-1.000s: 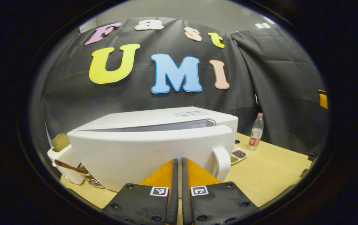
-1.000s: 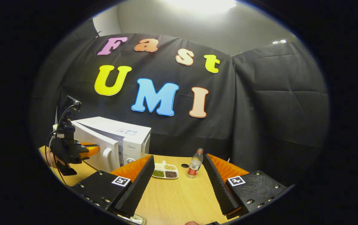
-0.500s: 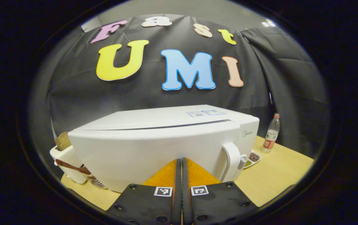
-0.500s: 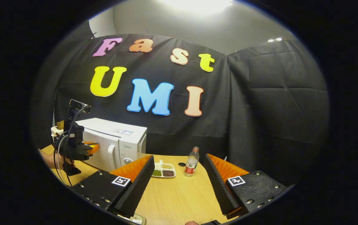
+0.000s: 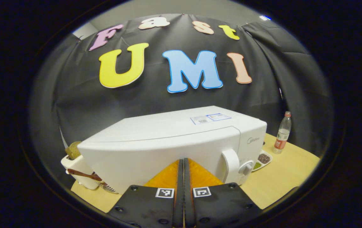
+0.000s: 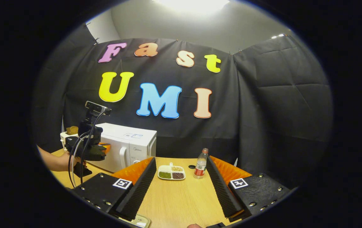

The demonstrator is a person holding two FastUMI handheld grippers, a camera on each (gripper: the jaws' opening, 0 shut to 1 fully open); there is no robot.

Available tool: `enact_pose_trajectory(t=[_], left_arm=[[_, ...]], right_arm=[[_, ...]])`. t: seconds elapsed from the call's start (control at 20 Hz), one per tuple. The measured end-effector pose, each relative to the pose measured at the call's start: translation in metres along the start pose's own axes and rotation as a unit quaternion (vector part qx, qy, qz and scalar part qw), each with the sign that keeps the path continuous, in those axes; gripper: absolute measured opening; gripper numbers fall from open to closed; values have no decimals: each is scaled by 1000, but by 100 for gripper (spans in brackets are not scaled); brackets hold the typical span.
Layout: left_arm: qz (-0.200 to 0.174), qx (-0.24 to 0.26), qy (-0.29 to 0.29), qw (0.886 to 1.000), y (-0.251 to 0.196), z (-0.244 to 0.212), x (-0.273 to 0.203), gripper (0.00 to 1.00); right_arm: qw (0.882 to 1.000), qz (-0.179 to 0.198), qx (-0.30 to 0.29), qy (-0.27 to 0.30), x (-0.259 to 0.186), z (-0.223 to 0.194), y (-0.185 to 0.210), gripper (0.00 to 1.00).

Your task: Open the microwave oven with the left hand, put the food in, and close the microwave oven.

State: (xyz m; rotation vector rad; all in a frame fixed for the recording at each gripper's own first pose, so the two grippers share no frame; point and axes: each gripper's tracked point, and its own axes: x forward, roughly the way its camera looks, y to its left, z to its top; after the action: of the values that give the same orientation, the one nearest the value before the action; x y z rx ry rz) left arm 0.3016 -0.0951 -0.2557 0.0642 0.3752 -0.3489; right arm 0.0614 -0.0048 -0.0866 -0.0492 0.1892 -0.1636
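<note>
So this looks like the tail end of the job, the door-closing step. The microwave (image 5: 181, 139) sits on the wooden table (image 5: 279, 174) with its door sitting flush against the body, no gap I can make out along the top edge, and the left gripper (image 5: 181, 177) is parked right at the door front with its two fingers pressed together, nothing between them, tips at or touching the door panel just left of the microwave's handle (image 5: 231, 164). In the right gripper view you can see that same gripper (image 6: 100, 148) held in a hand (image 6: 62, 161) at the microwave's front face. The right gripper (image 6: 179, 177) hangs over the table well to the right of the microwave, jaws spread wide and holding nothing. I can't see any food item through the door, so my guess is it's inside already, but that's a guess. Right of the microwave there's a little divided dish (image 6: 171, 172) of beans and a water bottle (image 6: 201, 164), and off its left side a white holder (image 5: 76, 167) with utensils. Next move, I'd say: give the door one last firm nudge if the latch hasn't clicked, then back the left gripper straight off without snagging the handle.
</note>
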Motion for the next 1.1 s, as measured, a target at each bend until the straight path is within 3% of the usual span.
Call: enact_pose_trajectory(t=[0.75, 1.1], left_arm=[[72, -21, -84, 994, -21, 82, -240, 7], [102, -16, -99, 990, -3, 89, -322, 7]], right_arm=[[997, 67, 19, -38, -33, 21, -25, 97], [993, 91, 32, -69, -58, 45, -7, 97]])
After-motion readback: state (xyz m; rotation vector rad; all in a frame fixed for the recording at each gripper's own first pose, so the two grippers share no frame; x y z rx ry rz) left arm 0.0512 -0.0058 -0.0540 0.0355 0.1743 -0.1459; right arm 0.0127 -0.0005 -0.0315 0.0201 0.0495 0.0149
